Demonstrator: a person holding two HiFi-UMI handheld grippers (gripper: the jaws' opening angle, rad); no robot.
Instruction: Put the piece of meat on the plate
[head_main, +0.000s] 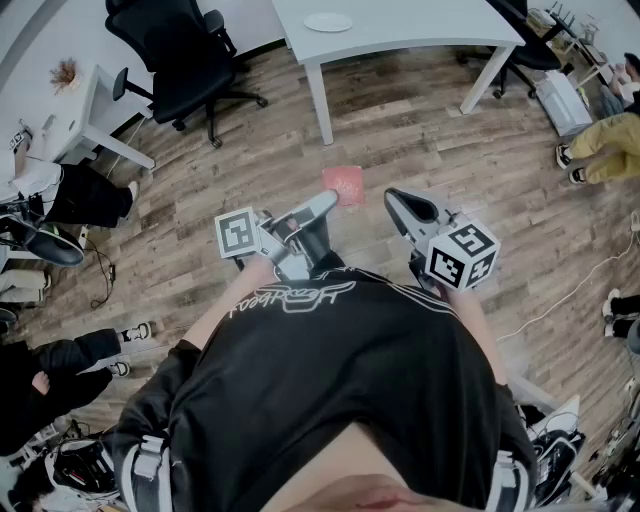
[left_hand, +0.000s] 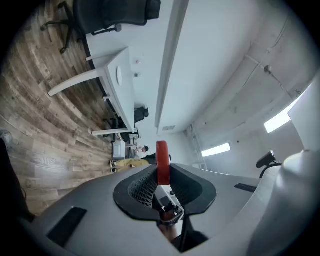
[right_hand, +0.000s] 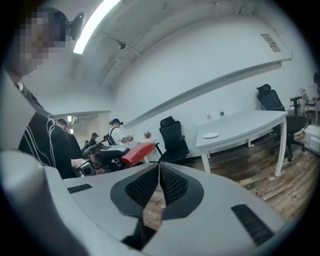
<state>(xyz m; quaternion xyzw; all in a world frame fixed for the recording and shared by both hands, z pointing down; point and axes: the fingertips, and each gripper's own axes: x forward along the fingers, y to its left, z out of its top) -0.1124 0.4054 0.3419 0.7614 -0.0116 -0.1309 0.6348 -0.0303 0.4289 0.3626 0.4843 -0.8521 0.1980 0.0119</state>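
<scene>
The piece of meat (head_main: 343, 185) is a flat red slab held out over the wood floor, with my left gripper (head_main: 330, 202) shut on its near edge. In the left gripper view the meat (left_hand: 162, 161) stands edge-on between the two pads. My right gripper (head_main: 393, 196) hovers just right of it, jaws together and nothing between them. From the right gripper view (right_hand: 159, 167) I see the meat (right_hand: 136, 153) off to the left. The white plate (head_main: 328, 22) sits on the white table (head_main: 420, 30) ahead; the plate (right_hand: 211, 135) also shows in the right gripper view.
A black office chair (head_main: 180, 60) stands left of the table, and a small white desk (head_main: 90, 120) is further left. A seated person's legs (head_main: 600, 145) are at the right edge. Bags, shoes and cables lie along the left side of the floor.
</scene>
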